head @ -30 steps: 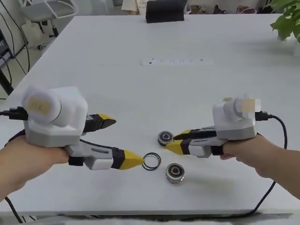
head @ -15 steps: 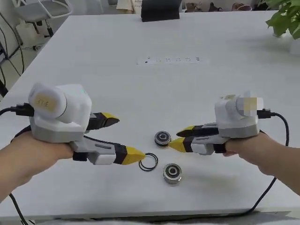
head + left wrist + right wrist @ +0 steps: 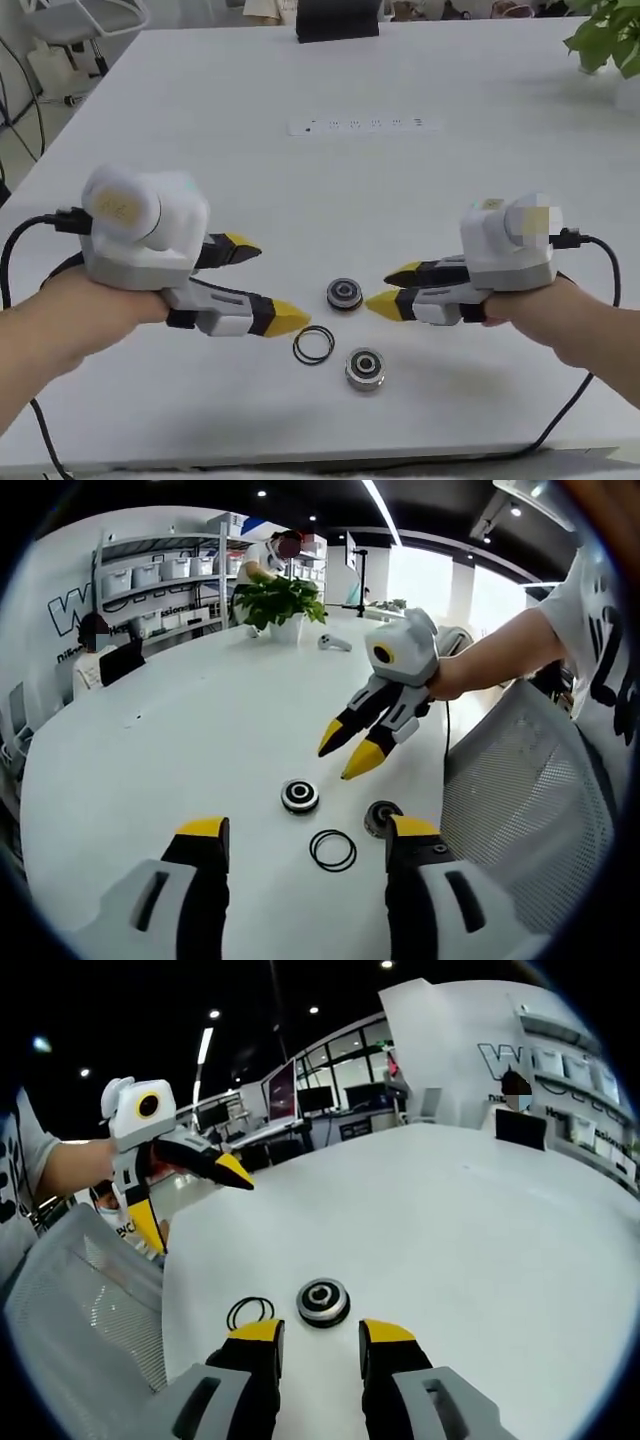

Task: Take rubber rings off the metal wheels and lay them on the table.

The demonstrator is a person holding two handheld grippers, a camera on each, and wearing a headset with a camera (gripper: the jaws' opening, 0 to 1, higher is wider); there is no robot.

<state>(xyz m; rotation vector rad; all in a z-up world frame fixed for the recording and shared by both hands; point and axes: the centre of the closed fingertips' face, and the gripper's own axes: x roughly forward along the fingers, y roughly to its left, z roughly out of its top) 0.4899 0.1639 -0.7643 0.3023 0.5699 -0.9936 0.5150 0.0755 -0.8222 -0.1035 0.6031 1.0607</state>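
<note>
Two metal wheels lie near the table's front edge: one [image 3: 345,293] between the grippers, the other [image 3: 365,367] closer to me. A pair of overlapping black rubber rings [image 3: 314,345] lies flat beside them. My left gripper [image 3: 270,282] stands open, wide, its lower tip just above and left of the rings. From the right, my right gripper [image 3: 388,288] points at the farther wheel, narrowly open and holding nothing. The left gripper view has the rings [image 3: 332,850] and both wheels [image 3: 299,795] [image 3: 382,818] ahead of its jaws. The right gripper view has a wheel [image 3: 323,1302] just beyond its tips.
A white power strip [image 3: 363,125] lies in the middle of the white table [image 3: 480,160]. A dark object [image 3: 337,20] stands at the far edge, a potted plant [image 3: 605,35] at the far right. An office chair [image 3: 75,20] is beyond the left corner.
The right gripper has drawn back a little to the right, off the farther wheel. The left gripper's lower tip has risen slightly away from the rings. Wheels and rings lie as before.
</note>
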